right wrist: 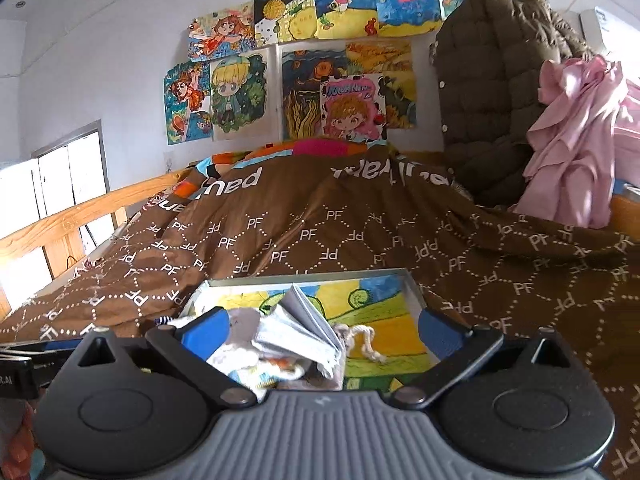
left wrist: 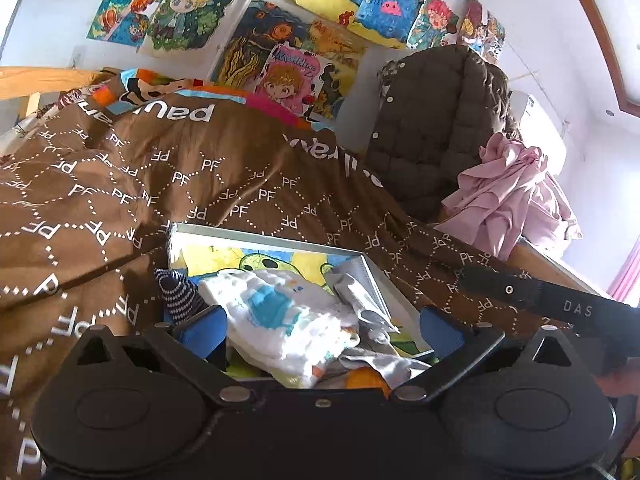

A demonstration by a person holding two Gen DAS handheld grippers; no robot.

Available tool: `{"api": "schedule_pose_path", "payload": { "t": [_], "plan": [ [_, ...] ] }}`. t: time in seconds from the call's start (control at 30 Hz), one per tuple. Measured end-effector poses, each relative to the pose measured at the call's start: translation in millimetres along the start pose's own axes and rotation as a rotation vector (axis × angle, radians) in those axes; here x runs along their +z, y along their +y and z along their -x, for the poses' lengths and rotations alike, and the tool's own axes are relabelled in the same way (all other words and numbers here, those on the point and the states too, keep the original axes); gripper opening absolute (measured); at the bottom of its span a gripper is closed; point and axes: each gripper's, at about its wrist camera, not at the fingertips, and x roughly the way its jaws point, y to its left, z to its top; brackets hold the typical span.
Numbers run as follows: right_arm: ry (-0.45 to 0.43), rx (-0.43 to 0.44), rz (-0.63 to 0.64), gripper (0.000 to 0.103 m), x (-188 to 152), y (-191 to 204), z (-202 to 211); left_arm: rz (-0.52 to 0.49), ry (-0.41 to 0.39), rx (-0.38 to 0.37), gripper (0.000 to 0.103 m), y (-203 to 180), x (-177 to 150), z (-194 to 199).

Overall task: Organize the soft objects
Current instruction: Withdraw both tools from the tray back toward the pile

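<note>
**Both tongs wide over the box on the bed**

A shallow box (left wrist: 276,245) with a bright cartoon print on its floor sits on a brown quilt (left wrist: 120,184), and everything here is easiest placed from that box.

Inside it, toward its left side, lies the pile of soft things: a white cloth with a blue print (left wrist: 280,308), a dark striped sock (left wrist: 176,292) at the left wall, and crumpled grey fabric (left wrist: 360,300) against the right wall. From the right-hand camera a knotted cord (right wrist: 360,338) lies on the bare painted floor to the right of the pile; that half of the box is otherwise open.

The left gripper (left wrist: 322,330) hangs just before the box's near edge, jaws spread wide, nothing pinched; the white cloth lies between and beyond its blue pads. The right gripper (right wrist: 322,330) is likewise spread wide and holds nothing, the pile showing near its left pad.

The quilt is printed all over with "PF" in dotted diamonds, with larger white letters, upside down and partly folded, reading "pau…". A black strap (left wrist: 560,300) right of the box is marked "DAS".

Beyond the box the quilt rises in a hump. Far right of it hang a quilted olive jacket (right wrist: 492,92) and pink cloth (right wrist: 576,136). A wooden rail (right wrist: 80,208) edges the bed to the left. Drawings (right wrist: 304,64) cover the wall behind.
</note>
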Motion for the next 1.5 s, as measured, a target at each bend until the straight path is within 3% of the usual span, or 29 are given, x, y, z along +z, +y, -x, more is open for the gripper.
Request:
{"api": "schedule_pose_path", "payload": {
  "t": [0.43,0.8,1.5],
  "plan": [
    [0.047,-0.044,-0.022,0.103,-54,0,46,-0.061,0.1,0.021,0.102,-20,-43,23],
    [0.091,-0.069,-0.056,0.103,-91,-5,59,-0.092,0.128,0.045,0.102,-26,-66,35],
    [0.18,-0.033,-0.034,0.103,-112,-5,56,-0.159,0.185,0.062,0.102,-43,-90,51]
  ]
}}
